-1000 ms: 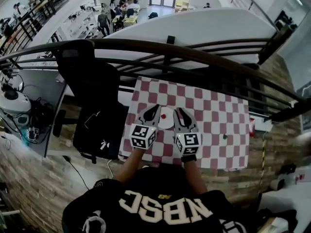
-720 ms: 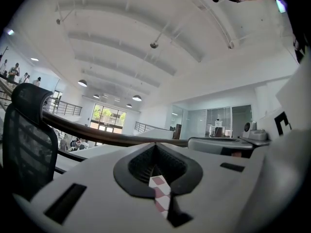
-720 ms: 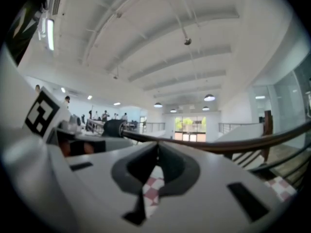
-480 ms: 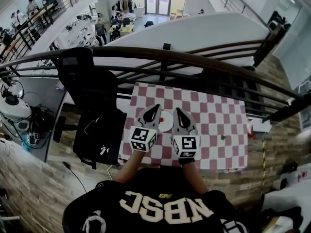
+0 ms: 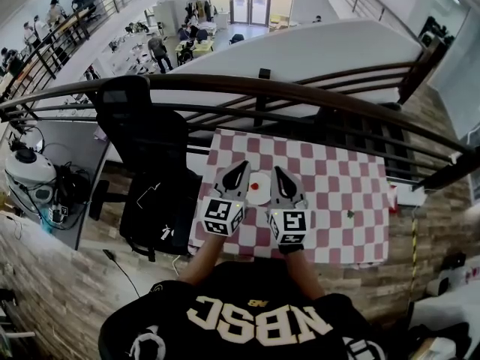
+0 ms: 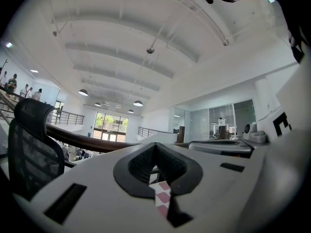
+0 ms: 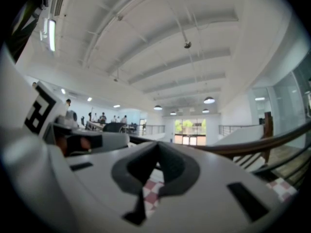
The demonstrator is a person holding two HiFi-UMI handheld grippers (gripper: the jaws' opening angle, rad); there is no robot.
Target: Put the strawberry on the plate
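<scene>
Head view, with both gripper views. The strawberry (image 5: 256,185) is too small to show seeds, leaves or shape; it reads only as a red spot. Neither gripper view shows it or the plate (image 5: 262,198). Each gives only a sliver of the red-and-white checked cloth (image 5: 330,186) through the slot below the jaws. The cloth's lower edge at frame centre is covered by the marker cubes and the person's forearms. A small green object (image 5: 349,214) at the right of the cloth cannot be identified.

The left gripper (image 5: 242,165) has its jaws pressed together, dark pads meeting at the tip, with nothing between them (image 6: 155,145). The right gripper (image 5: 277,169) is likewise fully closed and empty (image 7: 156,144). Both sit at frame centre and touch neither fruit nor plate.

The strawberry lies on the white plate, slightly left of its middle. The plate rests on the cloth between the two gripper bodies.
</scene>
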